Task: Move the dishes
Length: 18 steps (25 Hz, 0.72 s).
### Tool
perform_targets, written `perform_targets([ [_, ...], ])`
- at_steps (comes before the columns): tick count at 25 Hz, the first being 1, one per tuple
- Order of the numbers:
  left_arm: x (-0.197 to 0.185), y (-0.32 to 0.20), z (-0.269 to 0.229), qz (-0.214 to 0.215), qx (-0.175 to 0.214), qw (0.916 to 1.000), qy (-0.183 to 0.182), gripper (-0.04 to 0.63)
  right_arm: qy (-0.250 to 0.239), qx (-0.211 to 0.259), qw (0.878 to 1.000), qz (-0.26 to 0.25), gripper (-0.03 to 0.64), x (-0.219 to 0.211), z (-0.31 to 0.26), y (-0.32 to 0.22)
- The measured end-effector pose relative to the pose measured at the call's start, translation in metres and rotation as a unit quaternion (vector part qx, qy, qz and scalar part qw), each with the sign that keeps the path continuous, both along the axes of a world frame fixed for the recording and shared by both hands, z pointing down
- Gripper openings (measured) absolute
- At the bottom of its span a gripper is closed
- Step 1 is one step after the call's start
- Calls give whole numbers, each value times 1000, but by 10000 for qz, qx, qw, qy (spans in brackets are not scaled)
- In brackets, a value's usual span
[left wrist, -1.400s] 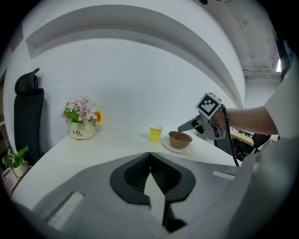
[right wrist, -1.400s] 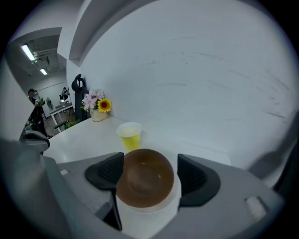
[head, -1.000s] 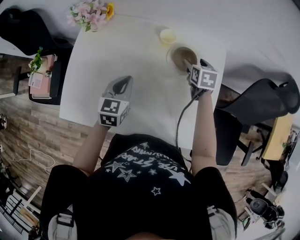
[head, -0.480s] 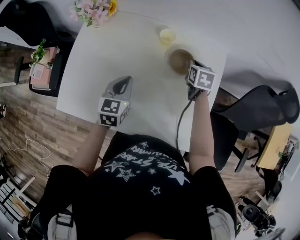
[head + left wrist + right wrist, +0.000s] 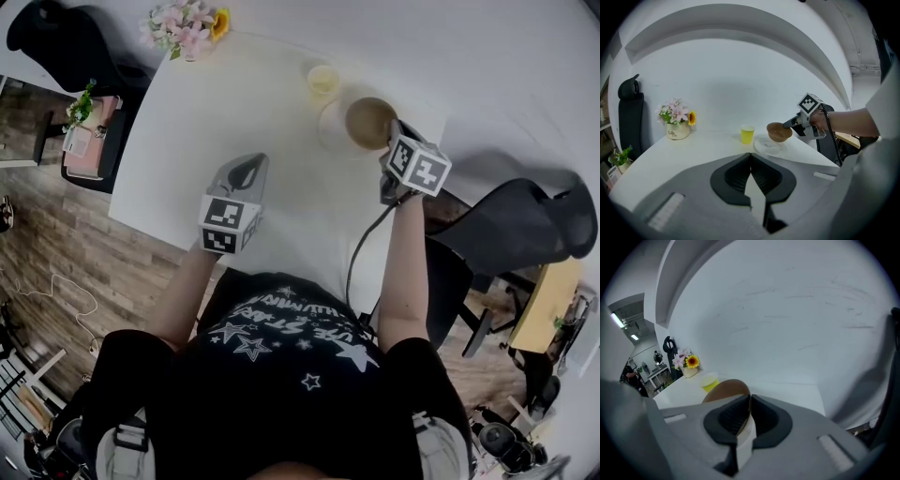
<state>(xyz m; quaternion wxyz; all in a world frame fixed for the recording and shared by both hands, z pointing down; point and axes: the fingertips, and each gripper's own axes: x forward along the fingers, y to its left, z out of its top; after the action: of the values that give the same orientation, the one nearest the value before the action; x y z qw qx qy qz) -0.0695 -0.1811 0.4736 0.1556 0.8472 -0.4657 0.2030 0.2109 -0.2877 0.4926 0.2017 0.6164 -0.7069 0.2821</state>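
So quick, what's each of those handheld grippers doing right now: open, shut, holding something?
Left gripper: fingers closed, holding nothing.
Right gripper: fingers just closed on the rim of the round brown bowl.

The round brown bowl (image 5: pixel 370 122) is standing out against the plain white desk (image 5: pixel 234 103); the small yellow plastic cup (image 5: pixel 322 80) and pink-and-yellow flower bouquet (image 5: pixel 183 23) are adding colour.

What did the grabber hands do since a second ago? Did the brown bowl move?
Yes. The right gripper's jaws have just been closing, and now they pinch the rim of the brown bowl. It has lifted the bowl up off the clear plate. The left gripper stayed shut and empty. The yellow cup and the flower pot did not move.
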Motion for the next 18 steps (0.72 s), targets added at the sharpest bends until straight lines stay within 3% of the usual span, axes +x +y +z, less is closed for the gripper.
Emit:
perform_targets([
  [4,16,-7,-5,45,96,9999,-31,11,-69,147,9996,252,20,28,-3,-12],
  [18,42,-5,5,213,-51,9994,-265,11,-473,-10,9965,684,20,79,32,-36],
])
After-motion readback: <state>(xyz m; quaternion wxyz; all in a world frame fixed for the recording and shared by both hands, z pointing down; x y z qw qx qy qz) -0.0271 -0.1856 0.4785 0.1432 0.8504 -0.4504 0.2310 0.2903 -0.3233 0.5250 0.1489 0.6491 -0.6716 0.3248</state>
